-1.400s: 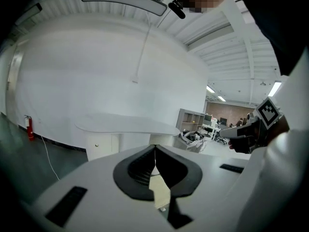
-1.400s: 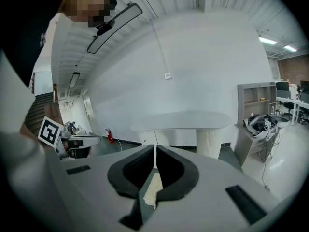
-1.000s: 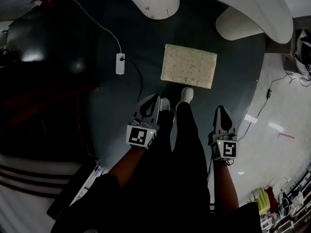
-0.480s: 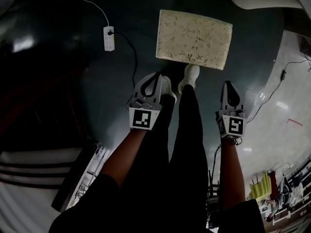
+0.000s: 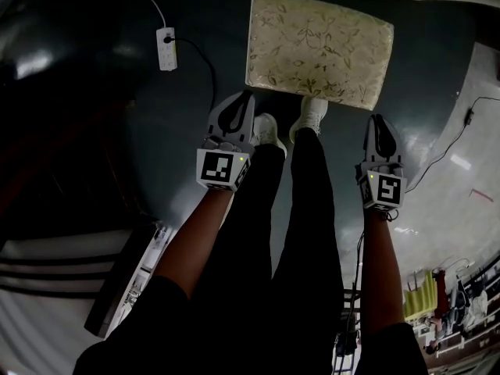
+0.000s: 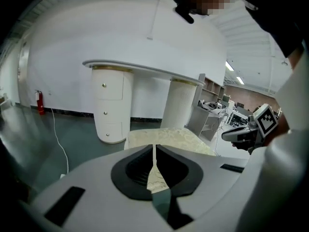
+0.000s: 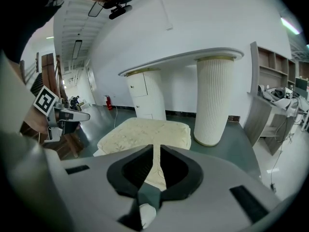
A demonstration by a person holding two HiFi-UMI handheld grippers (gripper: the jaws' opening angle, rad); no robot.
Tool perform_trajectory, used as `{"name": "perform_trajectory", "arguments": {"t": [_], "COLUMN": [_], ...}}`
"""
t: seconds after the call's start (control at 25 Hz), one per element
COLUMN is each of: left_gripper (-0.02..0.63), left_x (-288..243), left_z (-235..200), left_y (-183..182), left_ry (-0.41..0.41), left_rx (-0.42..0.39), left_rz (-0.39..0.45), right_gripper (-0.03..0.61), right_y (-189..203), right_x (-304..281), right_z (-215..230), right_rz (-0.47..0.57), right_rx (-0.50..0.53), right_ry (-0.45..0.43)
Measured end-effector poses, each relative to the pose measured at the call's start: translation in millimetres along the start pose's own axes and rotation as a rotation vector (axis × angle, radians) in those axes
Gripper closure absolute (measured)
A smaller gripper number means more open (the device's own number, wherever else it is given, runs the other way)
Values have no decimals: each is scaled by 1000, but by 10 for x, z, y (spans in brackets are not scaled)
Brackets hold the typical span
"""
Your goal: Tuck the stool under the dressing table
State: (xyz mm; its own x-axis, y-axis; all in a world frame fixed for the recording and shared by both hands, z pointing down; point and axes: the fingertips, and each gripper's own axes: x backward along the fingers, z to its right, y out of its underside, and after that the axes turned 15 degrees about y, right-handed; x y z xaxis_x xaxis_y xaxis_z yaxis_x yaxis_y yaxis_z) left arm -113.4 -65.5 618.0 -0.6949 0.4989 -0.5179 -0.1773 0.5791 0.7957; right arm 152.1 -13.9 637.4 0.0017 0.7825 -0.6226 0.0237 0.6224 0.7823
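Both empty with jaws together, the left hand-held gripper [image 5: 247,98] and right hand-held gripper [image 5: 376,122] hover near the stool [image 5: 319,49], which stands before the dressing table [image 7: 193,57]; an uneven push could skew it into the ribbed pedestal [image 7: 215,100].

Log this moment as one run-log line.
stage: pre-contact | stool: in front of dressing table, not tucked | left gripper: shut, empty, clear of stool | right gripper: shut, empty, clear of stool

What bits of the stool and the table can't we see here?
- Legs of the stool: in the head view they are hidden under its own padded top.
- Upper surface of the dressing table: the head view's upper edge cuts it off, and both gripper views look at it from below.
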Motion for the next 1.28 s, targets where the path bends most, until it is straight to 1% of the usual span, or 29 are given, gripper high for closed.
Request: {"name": "perform_trajectory", "arguments": {"t": [0.12,0.16,0.2,0.24,0.28,0.32,0.36,0.44,0.52,0.6,0.72,0.84,1.0,1.16,1.28], "left_gripper": [594,583,535,484,465,465,465,445,416,403,403,403,402,399,400], "left_x": [-99,-132,-164,-192,-214,-233,-253,-305,-361,-421,-489,-517,-549,-539,-557], "left_z": [-80,-93,-115,-148,-194,-247,-298,-365,-392,-403,-404,-403,-412,-434,-448], "left_y": [238,328,415,498,571,635,690,791,926,1062,1116,1130,1112,1104,1092], "left_ry": [18,29,36,37,32,23,16,15,32,60,111,135,115,89,94], "left_rx": [78,92,99,101,102,104,105,92,85,90,66,45,24,38,47], "left_rz": [-1,-8,-22,-40,-59,-73,-84,-112,-144,-169,-198,-203,-217,-212,-205], "right_gripper": [537,518,452,402,390,375,362,344,337,330,322,321,321,322,322], "right_y": [218,309,401,493,581,656,709,765,811,885,920,904,896,909,908], "right_x": [-156,-213,-271,-326,-371,-406,-431,-463,-478,-487,-523,-548,-560,-563,-566], "right_z": [66,73,66,52,36,25,21,30,53,78,36,13,9,-6,-13], "right_rz": [-22,-45,-72,-98,-118,-130,-133,-125,-121,-132,-135,-115,-121,-146,-137], "right_rx": [11,19,27,35,46,60,73,84,73,44,25,21,25,11,11], "right_ry": [26,28,22,8,-10,-25,-37,-54,-65,-69,-77,-68,-47,-41,-38]}}
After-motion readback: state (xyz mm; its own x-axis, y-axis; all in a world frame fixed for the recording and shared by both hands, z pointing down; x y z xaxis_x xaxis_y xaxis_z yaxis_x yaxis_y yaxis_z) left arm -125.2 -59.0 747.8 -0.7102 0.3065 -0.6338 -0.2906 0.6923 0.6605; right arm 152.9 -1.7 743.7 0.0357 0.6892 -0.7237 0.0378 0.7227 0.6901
